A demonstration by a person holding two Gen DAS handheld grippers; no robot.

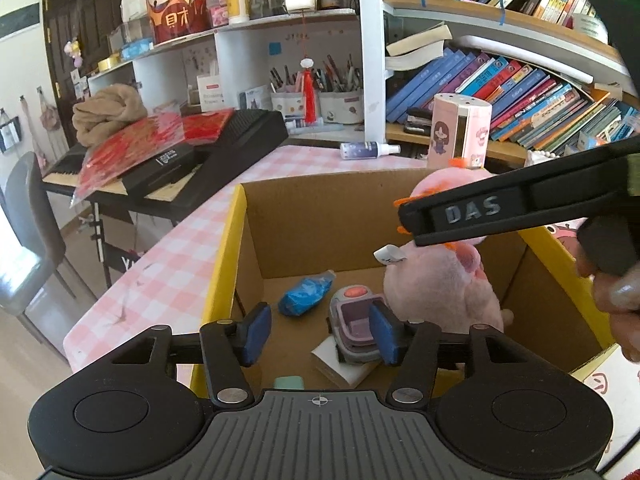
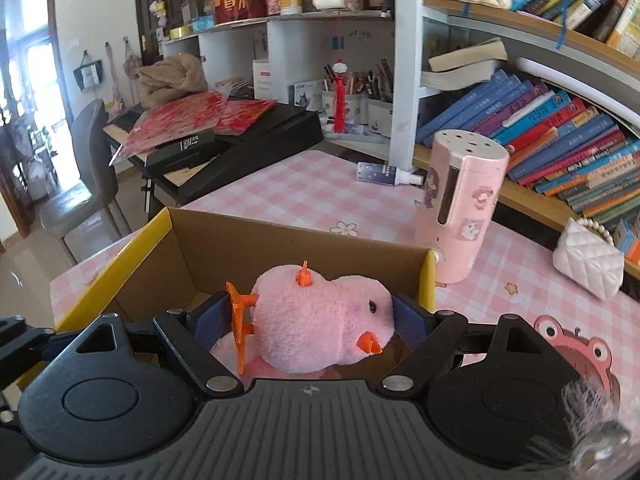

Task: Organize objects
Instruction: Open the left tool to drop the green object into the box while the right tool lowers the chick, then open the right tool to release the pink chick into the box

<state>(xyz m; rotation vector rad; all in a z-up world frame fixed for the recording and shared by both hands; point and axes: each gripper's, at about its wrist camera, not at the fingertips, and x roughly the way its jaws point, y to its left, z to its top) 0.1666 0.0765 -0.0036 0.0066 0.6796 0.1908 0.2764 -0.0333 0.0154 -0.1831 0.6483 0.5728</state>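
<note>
While one box (image 1: 224, 248) holds four items (visible), one chick (image 2: 320, 324) hangs.

The box (image 1: 304, 216) is matt brown cardboard with smooth yellow outer faces. The pink chick (image 2: 316, 320) has soft fuzzy plush and glossy orange plastic parts. The tablecloth (image 2: 304, 184) looks smooth, slightly shiny.

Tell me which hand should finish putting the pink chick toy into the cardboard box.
Right. Its tool already holds the pink chick toy between its pads, just above the cardboard box. The left tool is open and empty, low inside the box over a small purple device.
</note>
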